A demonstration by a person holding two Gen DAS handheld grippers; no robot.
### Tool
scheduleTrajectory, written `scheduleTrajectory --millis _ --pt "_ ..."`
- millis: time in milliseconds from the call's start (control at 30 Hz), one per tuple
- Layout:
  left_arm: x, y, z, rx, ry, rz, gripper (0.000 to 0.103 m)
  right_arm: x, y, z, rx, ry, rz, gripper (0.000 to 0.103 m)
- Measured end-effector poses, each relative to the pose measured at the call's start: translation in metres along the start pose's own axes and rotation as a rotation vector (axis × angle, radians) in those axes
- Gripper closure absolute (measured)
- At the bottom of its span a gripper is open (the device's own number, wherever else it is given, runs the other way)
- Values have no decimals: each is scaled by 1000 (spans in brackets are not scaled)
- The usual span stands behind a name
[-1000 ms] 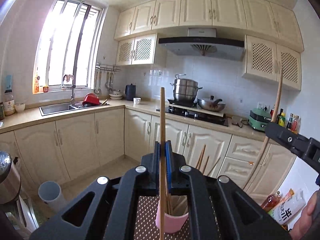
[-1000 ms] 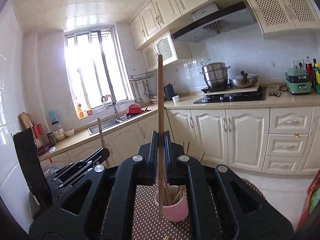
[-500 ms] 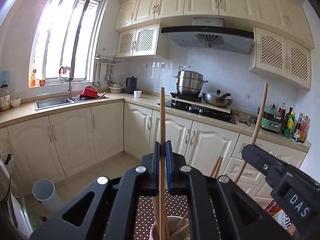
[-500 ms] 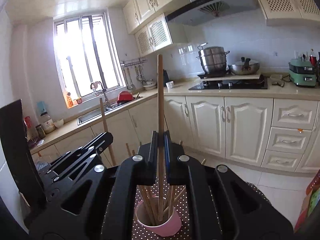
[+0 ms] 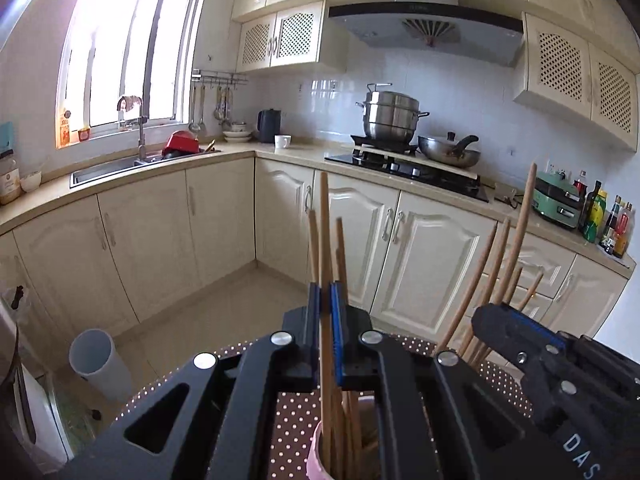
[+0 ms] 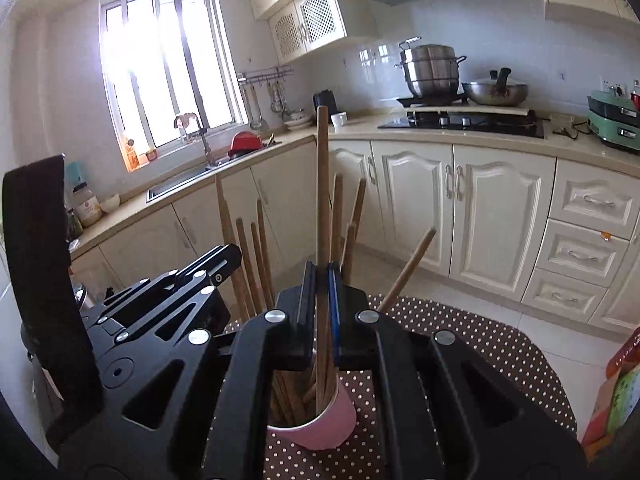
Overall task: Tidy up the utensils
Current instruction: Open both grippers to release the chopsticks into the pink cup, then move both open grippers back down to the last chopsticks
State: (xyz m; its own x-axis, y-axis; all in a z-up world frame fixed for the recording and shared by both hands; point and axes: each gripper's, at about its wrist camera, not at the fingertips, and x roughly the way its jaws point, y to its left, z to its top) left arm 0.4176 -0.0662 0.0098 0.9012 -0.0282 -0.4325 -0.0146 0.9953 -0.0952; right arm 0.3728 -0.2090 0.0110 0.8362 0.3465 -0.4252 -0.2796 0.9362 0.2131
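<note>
A pink cup [image 6: 320, 426] stands on a brown polka-dot cloth [image 6: 460, 344] and holds several wooden chopsticks [image 6: 256, 260]. My right gripper [image 6: 322, 280] is shut on one upright chopstick [image 6: 322, 184] whose lower end is inside the cup. My left gripper [image 5: 326, 300] is shut on another upright chopstick [image 5: 325, 232], its lower end also down in the pink cup [image 5: 316, 460]. Each gripper shows in the other's view: the right gripper [image 5: 516, 320] beside the leaning chopsticks [image 5: 492, 272], the left gripper [image 6: 228, 254] at the left.
Cream kitchen cabinets [image 6: 460, 208] and a tiled floor [image 5: 224, 312] lie beyond the small table. A white cylindrical bin [image 5: 100, 364] stands on the floor at the left. A colourful packet [image 6: 620, 392] sits at the table's right edge.
Both grippers have come down with their chopsticks. The lower ends were above the cup and are now inside it among the others, and the cup sits closer under the jaws.
</note>
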Motion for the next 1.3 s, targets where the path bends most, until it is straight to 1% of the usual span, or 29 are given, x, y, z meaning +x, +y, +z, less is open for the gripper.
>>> scheduleTrajectory --millis 300,400,467,500,567,600,667,700,733,767,833,900,967,1100,1233,1300 --pt "-4 7 -25 22 47 -22 96 3 2 -22 -11 68 -6 96" --pt "-9 7 -31 45 38 -8 95 0 4 -25 -20 76 -7 96" --pt "-13 7 -32 55 44 -18 94 -3 4 -26 -21 96 -2 96" --pt "-16 8 -33 58 46 -24 93 -3 4 -27 -20 102 -3 95" --pt "-24 9 -34 65 34 -22 80 -7 2 -28 -9 110 -15 94" --pt "-27 10 -35 70 26 -20 78 -9 1 -29 1 115 -22 92" --pt "-34 11 -37 77 23 -18 78 -11 -3 -31 20 126 -30 81" --pt "-37 12 -39 81 27 -18 78 -13 -4 -32 27 128 -36 67" --pt "-40 12 -40 83 29 -19 77 -15 -4 -33 27 126 -43 45" --pt "-42 12 -41 85 31 -17 77 -21 -3 -35 23 111 -61 41" --pt "-49 14 -43 87 31 -12 76 -30 1 -37 -4 89 -83 41" --pt "-56 16 -46 86 33 -13 75 -37 5 -40 -23 92 -88 41" --pt "-63 16 -49 85 33 -17 72 -46 7 -44 -24 87 -93 41" --pt "-79 18 -57 84 28 -18 70 -62 9 -49 -13 82 -88 41" --pt "-95 16 -66 88 27 -17 69 -76 13 -52 -24 77 -80 37" --pt "-105 18 -72 82 28 -23 67 -86 19 -58 -36 72 -78 35"
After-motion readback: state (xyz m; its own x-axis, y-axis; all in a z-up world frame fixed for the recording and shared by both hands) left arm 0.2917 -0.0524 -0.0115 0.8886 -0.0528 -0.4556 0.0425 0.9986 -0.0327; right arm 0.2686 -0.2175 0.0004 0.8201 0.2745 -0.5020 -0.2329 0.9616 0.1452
